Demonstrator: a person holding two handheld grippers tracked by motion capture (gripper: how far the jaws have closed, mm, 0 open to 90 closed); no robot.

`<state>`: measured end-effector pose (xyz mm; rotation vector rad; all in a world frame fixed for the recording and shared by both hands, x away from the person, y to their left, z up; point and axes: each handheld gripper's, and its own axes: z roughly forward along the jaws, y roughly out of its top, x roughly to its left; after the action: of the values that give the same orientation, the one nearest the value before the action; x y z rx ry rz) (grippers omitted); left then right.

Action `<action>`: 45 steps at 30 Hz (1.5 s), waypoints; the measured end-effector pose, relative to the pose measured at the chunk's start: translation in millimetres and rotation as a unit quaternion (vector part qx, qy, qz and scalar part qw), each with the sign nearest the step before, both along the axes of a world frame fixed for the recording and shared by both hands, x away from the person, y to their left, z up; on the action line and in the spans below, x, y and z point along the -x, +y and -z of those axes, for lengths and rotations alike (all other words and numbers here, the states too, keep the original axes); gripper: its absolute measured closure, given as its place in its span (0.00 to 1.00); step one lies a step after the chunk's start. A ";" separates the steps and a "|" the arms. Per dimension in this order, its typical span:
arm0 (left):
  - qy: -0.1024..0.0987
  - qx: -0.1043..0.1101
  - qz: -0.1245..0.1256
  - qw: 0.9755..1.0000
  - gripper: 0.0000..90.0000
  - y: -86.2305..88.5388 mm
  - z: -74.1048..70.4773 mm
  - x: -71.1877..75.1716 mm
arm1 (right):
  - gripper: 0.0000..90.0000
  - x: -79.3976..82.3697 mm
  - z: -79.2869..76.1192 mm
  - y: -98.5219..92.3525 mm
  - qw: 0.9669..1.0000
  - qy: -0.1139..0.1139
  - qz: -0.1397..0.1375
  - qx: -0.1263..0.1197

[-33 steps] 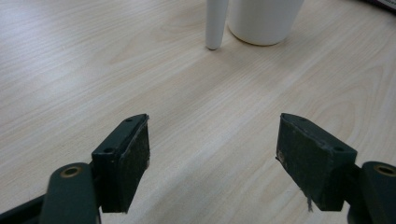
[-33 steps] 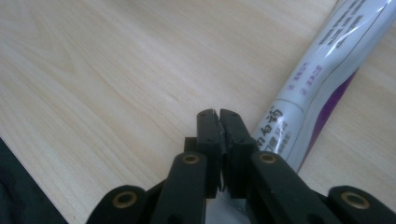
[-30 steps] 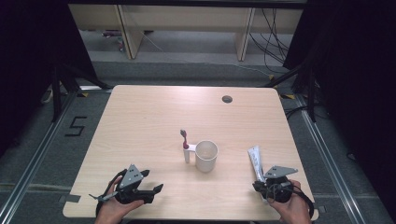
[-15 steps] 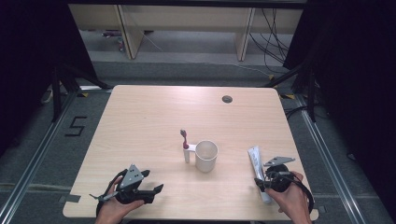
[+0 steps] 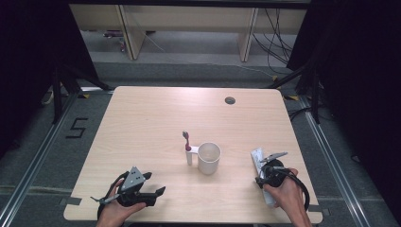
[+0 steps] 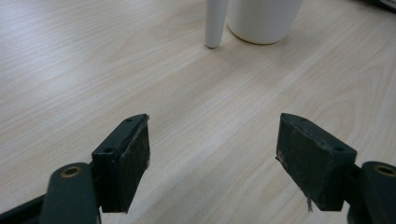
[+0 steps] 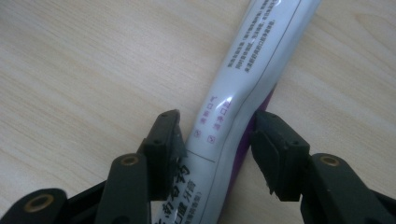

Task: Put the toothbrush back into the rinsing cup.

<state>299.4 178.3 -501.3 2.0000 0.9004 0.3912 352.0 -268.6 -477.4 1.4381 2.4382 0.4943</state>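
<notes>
Here, I am working over a pale wood-grain table [image 5: 156, 118] with rounded corners and a small round grommet hole [image 5: 230, 100] near its far edge, at about one o'clock from the middle. Around it lies grey floor with metal rails on both sides, a "5" taped on the floor [image 5: 75, 127] at nine o'clock, and wooden shelving legs and loose cables at twelve o'clock, beyond the far edge. Dark curtains close off both sides.

Near the table's centre stands a white cup [image 5: 209, 158], and just beside it, at its nine o'clock, a toothbrush [image 5: 187, 147] stands upright with its white handle down and a red neck above.

My right gripper [image 7: 215, 135] sits at the table's five o'clock, held in my right hand [image 5: 286, 194]. The toothpaste tube [image 7: 254, 70], white with a purple underside and printed text, lies flat on the wood and runs between its jaws toward twelve o'clock in the right gripper view. The jaws have just been closing; they stand about half apart, one on each side of the tube, and I cannot tell whether the pads are pressing on it yet.

My left gripper [image 6: 212, 154] rests at seven o'clock, well apart from the cup, jaws wide with bare wood between them, holding nothing. The cup and the toothbrush handle stand at its twelve o'clock.
</notes>
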 end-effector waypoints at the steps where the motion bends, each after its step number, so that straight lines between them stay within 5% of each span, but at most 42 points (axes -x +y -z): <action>1: 0.000 0.000 0.000 1.000 0.29 0.0 0.0 0.0 | 0.62 -0.7 -0.3 0.0 1.000 0.004 0.002 0.006; 13: 0.000 0.007 -0.002 1.000 0.29 -1.0 0.5 0.3 | 0.69 -11.2 1.0 -3.8 0.999 0.035 -0.018 0.017; 19: 0.001 0.008 -0.002 1.000 0.29 -1.4 1.2 0.4 | 0.83 -18.1 -4.6 -6.3 0.997 0.066 -0.027 0.004; 33: 0.003 0.010 -0.001 1.000 0.30 -2.0 1.7 0.5 | 0.84 -33.6 -4.6 2.8 0.990 0.114 -0.061 0.049; 45: 0.000 0.016 0.010 1.000 0.31 -2.7 0.5 0.9 | 0.85 -33.2 -5.6 1.4 0.989 0.112 -0.090 0.047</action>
<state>298.5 175.6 -501.8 1.9784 0.8805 0.3635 385.2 -267.2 -471.8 1.3057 2.7436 0.2610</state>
